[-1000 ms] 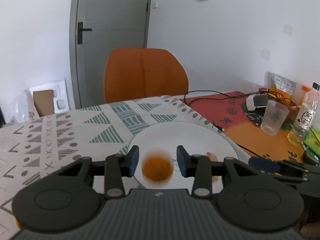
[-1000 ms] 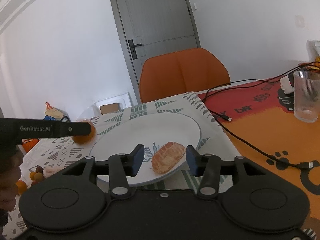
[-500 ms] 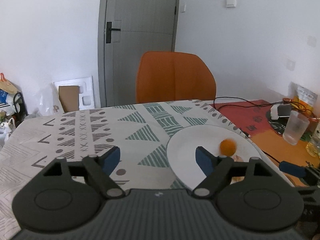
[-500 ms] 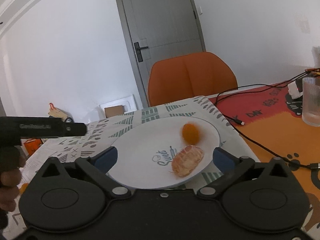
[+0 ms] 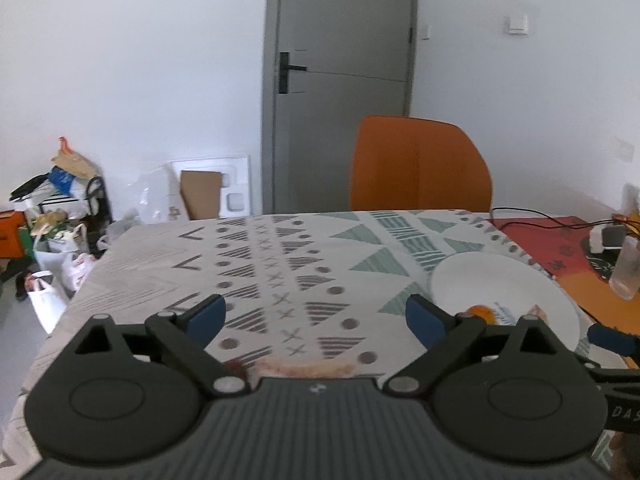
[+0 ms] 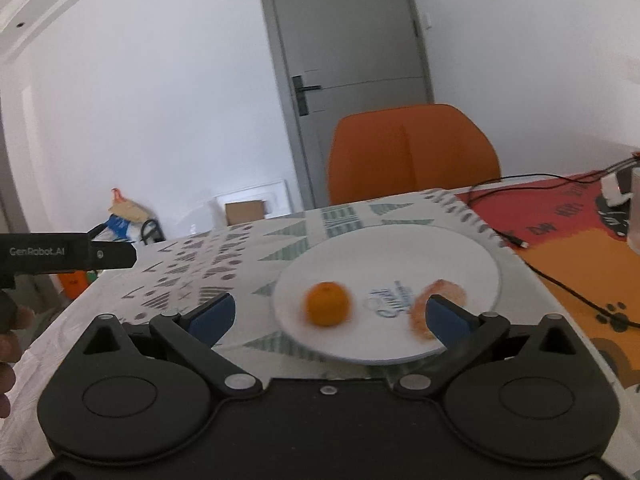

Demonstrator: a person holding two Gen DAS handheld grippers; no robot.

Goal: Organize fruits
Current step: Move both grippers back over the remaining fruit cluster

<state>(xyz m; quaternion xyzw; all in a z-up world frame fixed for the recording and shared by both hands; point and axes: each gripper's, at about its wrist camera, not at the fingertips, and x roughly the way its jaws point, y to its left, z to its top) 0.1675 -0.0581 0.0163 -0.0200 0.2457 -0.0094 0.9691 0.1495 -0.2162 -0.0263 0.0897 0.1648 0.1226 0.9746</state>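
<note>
A small orange mandarin (image 6: pixel 327 304) lies on the white plate (image 6: pixel 400 252), left of the printed lettering. A peeled mandarin (image 6: pixel 440 300) lies on the plate's right side, partly behind my right finger. My right gripper (image 6: pixel 330 316) is open and empty, just in front of the plate. My left gripper (image 5: pixel 316 316) is open and empty over the patterned tablecloth, left of the plate (image 5: pixel 500 280). The mandarin (image 5: pixel 482 314) peeks out behind its right finger. The left gripper's body also shows at the left edge of the right wrist view (image 6: pixel 68 256).
An orange chair (image 5: pixel 420 164) stands behind the table. A black cable (image 6: pixel 560 280) runs over the red and orange mat at right. A ribbed glass (image 5: pixel 628 268) stands at the right. Something pale pinkish (image 5: pixel 304 368) lies just under my left gripper. Bags clutter the floor at left.
My left gripper opened and let the mandarin go onto the plate, then swung left away from it. The mandarin rolled to the plate's left. My right gripper opened off the peeled mandarin.
</note>
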